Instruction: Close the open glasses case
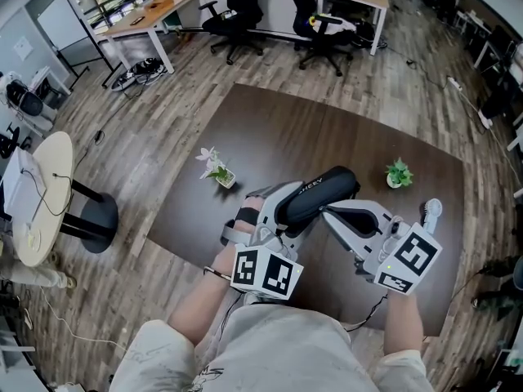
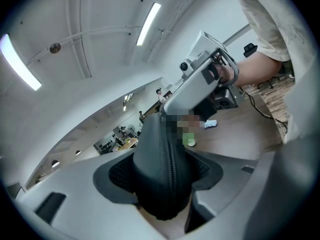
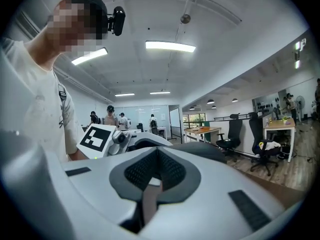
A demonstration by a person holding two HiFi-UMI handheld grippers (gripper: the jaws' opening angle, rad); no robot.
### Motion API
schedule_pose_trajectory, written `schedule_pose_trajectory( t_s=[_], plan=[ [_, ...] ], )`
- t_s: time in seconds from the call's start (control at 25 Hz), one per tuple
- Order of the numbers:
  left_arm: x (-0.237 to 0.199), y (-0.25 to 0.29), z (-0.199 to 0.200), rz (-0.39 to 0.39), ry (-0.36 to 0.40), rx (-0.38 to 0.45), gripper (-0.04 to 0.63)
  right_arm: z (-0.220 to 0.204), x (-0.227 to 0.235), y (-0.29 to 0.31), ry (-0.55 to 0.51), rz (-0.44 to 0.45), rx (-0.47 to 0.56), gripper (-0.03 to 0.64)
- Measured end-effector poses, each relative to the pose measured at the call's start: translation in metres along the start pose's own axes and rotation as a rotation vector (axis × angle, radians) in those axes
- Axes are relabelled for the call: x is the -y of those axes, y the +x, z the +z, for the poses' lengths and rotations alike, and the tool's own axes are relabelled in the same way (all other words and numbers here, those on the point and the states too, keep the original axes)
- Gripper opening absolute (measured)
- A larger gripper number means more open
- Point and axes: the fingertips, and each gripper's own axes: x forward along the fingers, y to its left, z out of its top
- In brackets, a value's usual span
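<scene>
Glasses case (image 1: 317,194) sits clamped in jaws of left gripper (image 1: 280,217).

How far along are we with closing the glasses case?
Done: left gripper clamps the glasses case, and the zip at that end looks closed. In hand: the shut right gripper is at the case's side. Left: I can't tell whether the rest is zipped.

The glasses case (image 1: 323,193) was black, oblong and rounded, and its zip seam looked shut where it showed. It ran from near left to far right over the near middle of the table (image 1: 270,137), its near-left end clamped in the left gripper (image 1: 282,219).
</scene>
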Motion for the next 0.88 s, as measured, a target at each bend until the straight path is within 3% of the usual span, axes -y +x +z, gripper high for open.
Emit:
schedule_pose_trajectory(
  t_s=[0.16, 0.32, 0.6, 0.88],
  plan=[
    [-0.002, -0.005, 0.007, 0.002, 0.006, 0.048, 0.284, 0.006, 0.001, -0.005, 0.052, 0.015, 0.055, 0.002],
    [-0.006, -0.014, 0.020, 0.023, 0.006, 0.137, 0.318, 0.023, 0.012, -0.019, 0.165, 0.028, 0.177, 0.002],
    [-0.011, -0.031, 0.049, 0.017, -0.102, 0.324, 0.328, 0.045, 0.016, -0.042, 0.371, 0.176, 0.394, 0.002],
    [-0.004, -0.029, 0.055, 0.004, -0.083, 0.349, 0.287, 0.034, 0.012, -0.033, 0.374, 0.167, 0.347, 0.002]
  ],
)
